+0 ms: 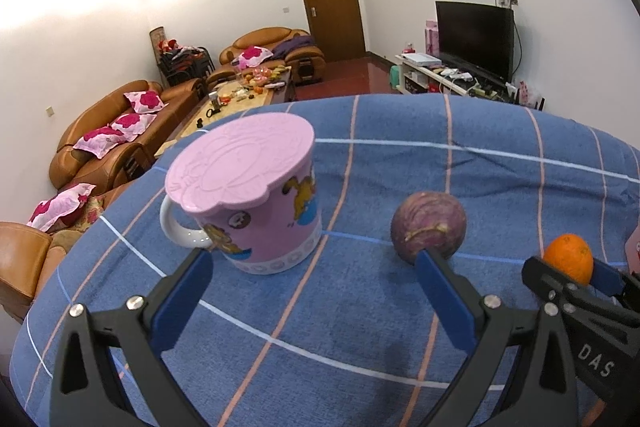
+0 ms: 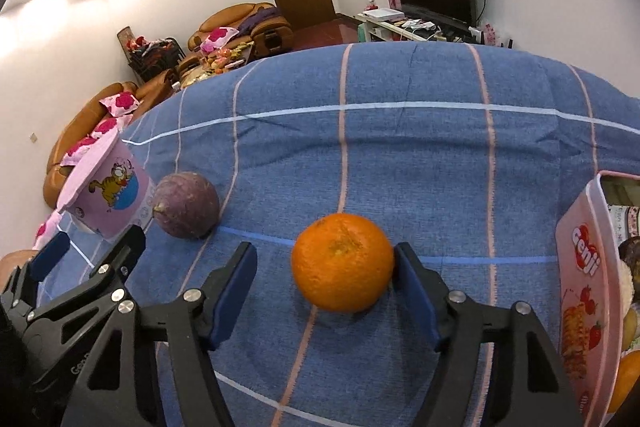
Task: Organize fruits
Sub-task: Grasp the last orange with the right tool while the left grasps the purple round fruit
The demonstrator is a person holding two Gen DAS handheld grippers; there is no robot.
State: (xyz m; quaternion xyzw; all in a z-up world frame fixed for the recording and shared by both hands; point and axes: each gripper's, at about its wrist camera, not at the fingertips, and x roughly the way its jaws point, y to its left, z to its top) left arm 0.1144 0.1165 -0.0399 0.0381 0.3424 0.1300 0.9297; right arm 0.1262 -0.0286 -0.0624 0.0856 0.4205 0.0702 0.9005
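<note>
An orange (image 2: pixel 342 262) lies on the blue checked cloth (image 2: pixel 400 147) between the open fingers of my right gripper (image 2: pixel 324 267), close to the right pad. A purple passion fruit (image 2: pixel 186 205) lies to its left, next to a pink lidded mug (image 2: pixel 106 197). In the left wrist view my left gripper (image 1: pixel 316 263) is open and empty, with the mug (image 1: pixel 248 195) at its left fingertip and the passion fruit (image 1: pixel 428 227) at its right fingertip. The orange (image 1: pixel 569 258) and the right gripper show at the right edge.
A pink box (image 2: pixel 588 291) holding several fruits stands at the right edge of the cloth. Behind the table are brown sofas (image 1: pixel 116 131), a cluttered coffee table (image 1: pixel 244 91), a door and a TV (image 1: pixel 474 39) on a low stand.
</note>
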